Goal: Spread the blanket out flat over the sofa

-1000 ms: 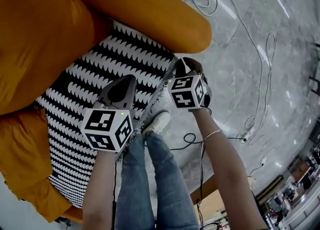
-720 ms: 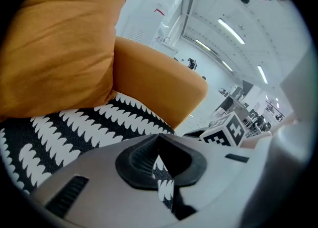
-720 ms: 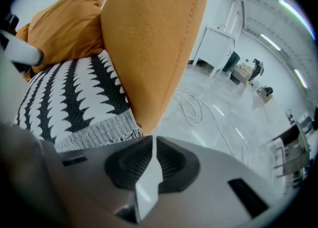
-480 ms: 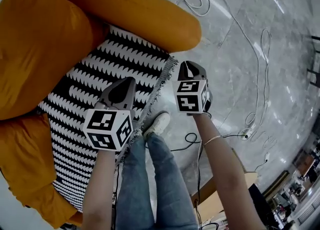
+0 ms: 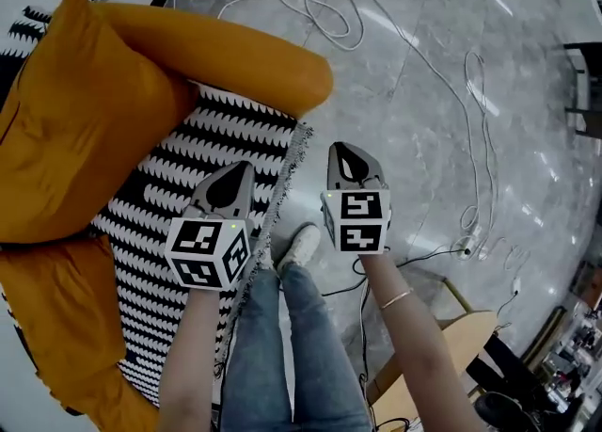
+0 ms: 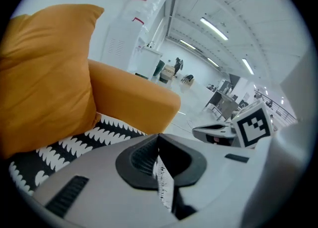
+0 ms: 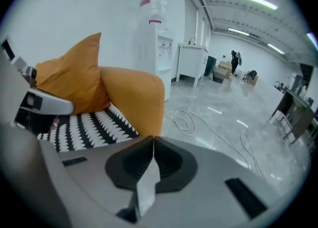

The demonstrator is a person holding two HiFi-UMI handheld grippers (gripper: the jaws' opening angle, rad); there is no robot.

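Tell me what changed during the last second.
The right gripper moved off the blanket at its fringed corner, rising over the floor, its jaws just closing further, empty. The left gripper stays shut above the blanket, still flat on the orange sofa.

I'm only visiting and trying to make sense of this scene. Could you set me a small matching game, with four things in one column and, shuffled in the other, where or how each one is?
Things:
1. blanket
2. cushion
3. white cable
4. right gripper

Descriptions:
A. orange, leaning at the back of the sofa
B. jaws together, over the grey floor beside the sofa
C. lying in loops on the floor
D. black-and-white pattern, lying on the sofa seat

Pairs: 1-D, 2-A, 3-C, 4-B.
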